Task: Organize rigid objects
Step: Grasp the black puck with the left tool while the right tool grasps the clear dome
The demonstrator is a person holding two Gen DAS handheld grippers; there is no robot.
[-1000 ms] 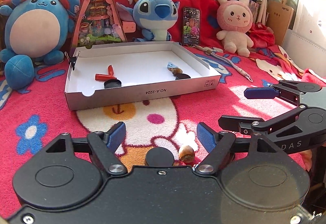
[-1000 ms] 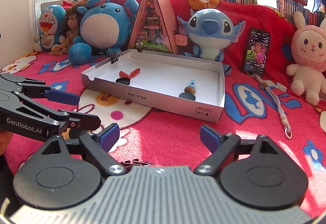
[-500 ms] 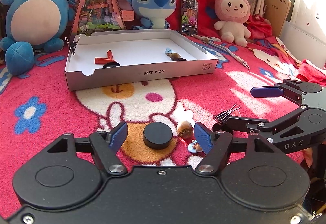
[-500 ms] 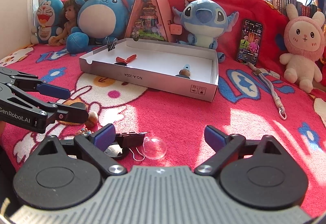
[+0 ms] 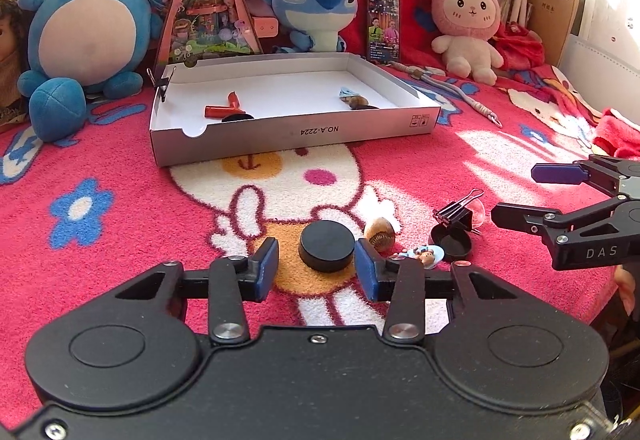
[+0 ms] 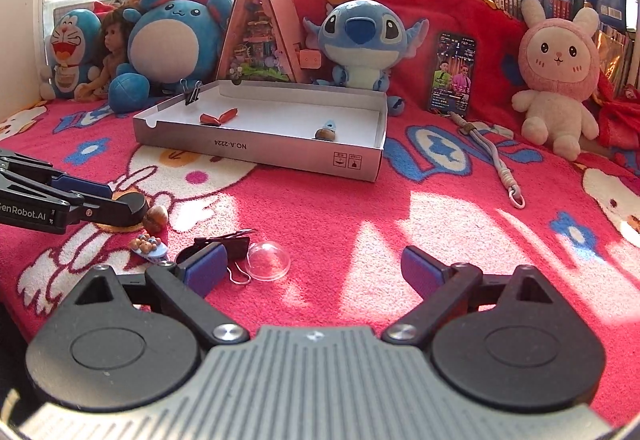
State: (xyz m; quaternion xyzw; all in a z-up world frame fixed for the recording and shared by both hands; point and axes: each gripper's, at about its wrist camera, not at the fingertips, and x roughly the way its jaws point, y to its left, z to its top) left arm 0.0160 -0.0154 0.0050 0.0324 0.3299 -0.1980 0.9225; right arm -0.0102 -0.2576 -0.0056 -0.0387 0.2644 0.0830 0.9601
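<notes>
The left gripper (image 5: 316, 270) sits low over the red blanket (image 5: 120, 240), its fingers just closing in around a black disc (image 5: 327, 245). The right blue pad looks to be at the disc's edge, while a gap shows on the left side, so it is not yet clamped. Just right of the disc lie a brown nut-like piece (image 5: 379, 234), a small blue bear charm (image 5: 424, 255), a black lid (image 5: 450, 245) and a black binder clip (image 5: 456, 210) beside a clear dome (image 6: 267, 260).

The right gripper (image 6: 310, 270) hovers near that cluster with its fingers spread wide and nothing between them; its left finger sits in front of the clip.

Farther back on the blanket stands a shallow white box (image 5: 280, 142). Inside it are a red piece (image 5: 222, 108) by a black disc, and another small blue and brown pile (image 5: 352, 100). A clip (image 6: 194, 94) grips the box's far corner.

Behind the box, plush toys (image 5: 316, 6), a triangular toy house (image 5: 208, 8) and a phone (image 5: 383, 28) line up.
</notes>
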